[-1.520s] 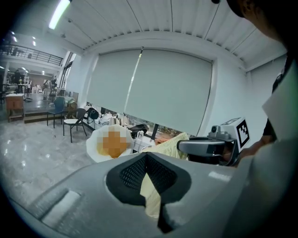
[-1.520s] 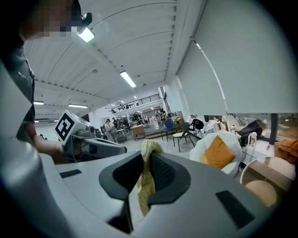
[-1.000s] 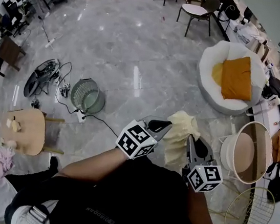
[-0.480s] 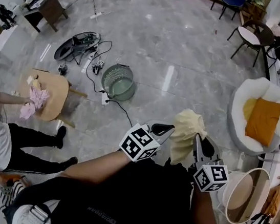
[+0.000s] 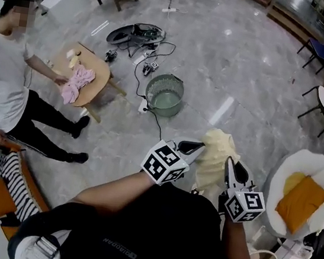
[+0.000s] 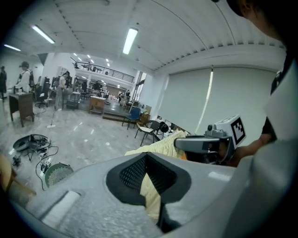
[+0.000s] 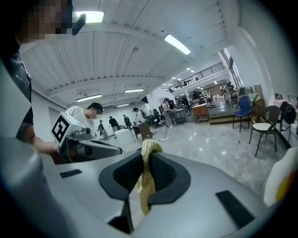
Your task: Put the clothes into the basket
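Note:
A pale yellow garment (image 5: 216, 157) hangs bunched between my two grippers in front of my chest. My left gripper (image 5: 198, 148) is shut on its left side, and my right gripper (image 5: 229, 163) is shut on its right side. In the left gripper view the yellow cloth (image 6: 151, 188) is pinched in the jaws, with the right gripper (image 6: 205, 144) beyond it. The right gripper view shows a fold of the cloth (image 7: 145, 179) caught between the pads. A green wire basket (image 5: 164, 94) stands on the floor ahead, apart from both grippers.
A person (image 5: 8, 74) at the left handles pink clothes (image 5: 78, 78) on a round wooden table (image 5: 101, 72). Cables and a power strip (image 5: 147, 64) lie behind the basket. A white beanbag (image 5: 323, 175) with an orange cushion sits at the right. Striped clothes (image 5: 3, 172) lie lower left.
The view has swung left: the beanbag slid to the right edge, and the basket, the wooden table and the other person came nearer the middle. Both grippers kept their hold on the yellow garment.

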